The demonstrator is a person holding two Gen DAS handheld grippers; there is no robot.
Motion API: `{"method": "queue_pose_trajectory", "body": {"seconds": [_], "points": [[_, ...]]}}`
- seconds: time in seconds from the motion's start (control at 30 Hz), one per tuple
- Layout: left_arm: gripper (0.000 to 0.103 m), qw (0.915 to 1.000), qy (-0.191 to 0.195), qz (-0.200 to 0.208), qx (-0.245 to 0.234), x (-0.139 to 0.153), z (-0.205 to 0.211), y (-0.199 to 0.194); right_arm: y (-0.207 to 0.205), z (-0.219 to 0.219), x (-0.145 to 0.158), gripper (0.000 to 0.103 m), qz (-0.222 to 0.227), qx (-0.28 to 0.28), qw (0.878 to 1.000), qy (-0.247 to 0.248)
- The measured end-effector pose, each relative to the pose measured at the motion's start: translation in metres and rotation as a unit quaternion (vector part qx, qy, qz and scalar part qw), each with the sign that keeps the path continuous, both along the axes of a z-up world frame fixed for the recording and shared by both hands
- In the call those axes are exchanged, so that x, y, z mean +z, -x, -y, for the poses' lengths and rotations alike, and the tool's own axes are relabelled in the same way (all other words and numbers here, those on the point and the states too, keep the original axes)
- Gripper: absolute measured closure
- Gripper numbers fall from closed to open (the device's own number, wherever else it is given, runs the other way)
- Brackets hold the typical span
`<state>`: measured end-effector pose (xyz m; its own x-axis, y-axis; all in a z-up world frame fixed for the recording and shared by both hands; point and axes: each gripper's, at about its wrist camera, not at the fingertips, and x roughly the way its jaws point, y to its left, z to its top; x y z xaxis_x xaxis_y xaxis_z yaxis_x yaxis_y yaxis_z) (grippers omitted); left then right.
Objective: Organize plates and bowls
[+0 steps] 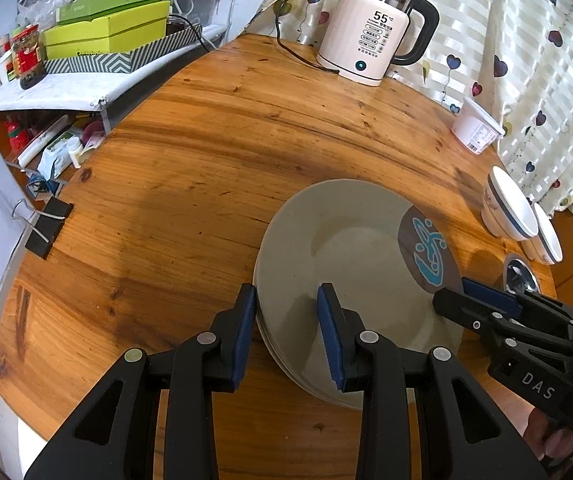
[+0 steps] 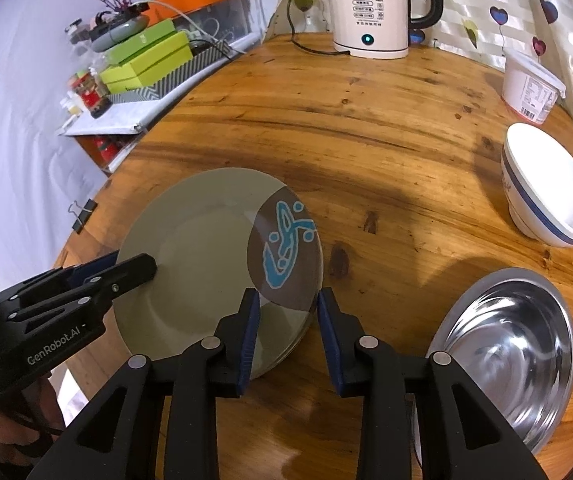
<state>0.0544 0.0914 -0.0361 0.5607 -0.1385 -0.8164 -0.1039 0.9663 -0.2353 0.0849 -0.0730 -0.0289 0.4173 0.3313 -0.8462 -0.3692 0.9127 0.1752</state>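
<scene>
Plate stack (image 2: 206, 264), grey-green, top one with a brown patch and blue motif, sits near the desk (image 1: 214, 128) front edge. Left gripper (image 1: 286, 332) fingers apart, straddling the rim at 9 o'clock; right gripper (image 2: 288, 336) fingers apart at the rim around 4 o'clock. Steel bowl (image 2: 510, 344) at 3 o'clock, white bowls (image 2: 546, 188) at 2, kettle (image 2: 370, 8) at 12. Tip: close both on the rim evenly, lift level so plates don't slide.
</scene>
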Motion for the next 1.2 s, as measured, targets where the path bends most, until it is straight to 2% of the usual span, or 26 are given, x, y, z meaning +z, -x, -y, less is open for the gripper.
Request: {"method": "queue_pose_trajectory", "body": {"seconds": [0.3, 0.5, 0.6, 0.87, 1.2], "points": [[0.069, 1.0000, -0.002, 0.001, 0.002, 0.002, 0.000, 0.001, 0.000, -0.001, 0.002, 0.071, 0.004, 0.003, 1.000, 0.003], [0.069, 0.9997, -0.005, 0.019, 0.013, 0.016, -0.007, 0.005, 0.007, 0.005, 0.021, 0.071, 0.036, -0.001, 0.999, 0.008], [0.069, 0.9994, -0.008, 0.032, 0.010, 0.027, -0.005, 0.008, 0.012, 0.009, 0.033, 0.067, 0.052, -0.002, 0.999, 0.008], [0.069, 0.9982, -0.008, 0.055, -0.022, 0.049, 0.016, 0.011, 0.032, 0.026, 0.060, 0.058, 0.095, -0.008, 0.995, 0.010], [0.069, 0.9958, -0.007, 0.063, -0.067, 0.061, 0.052, 0.007, 0.043, 0.058, 0.072, 0.053, 0.114, -0.035, 0.993, 0.011]]}}
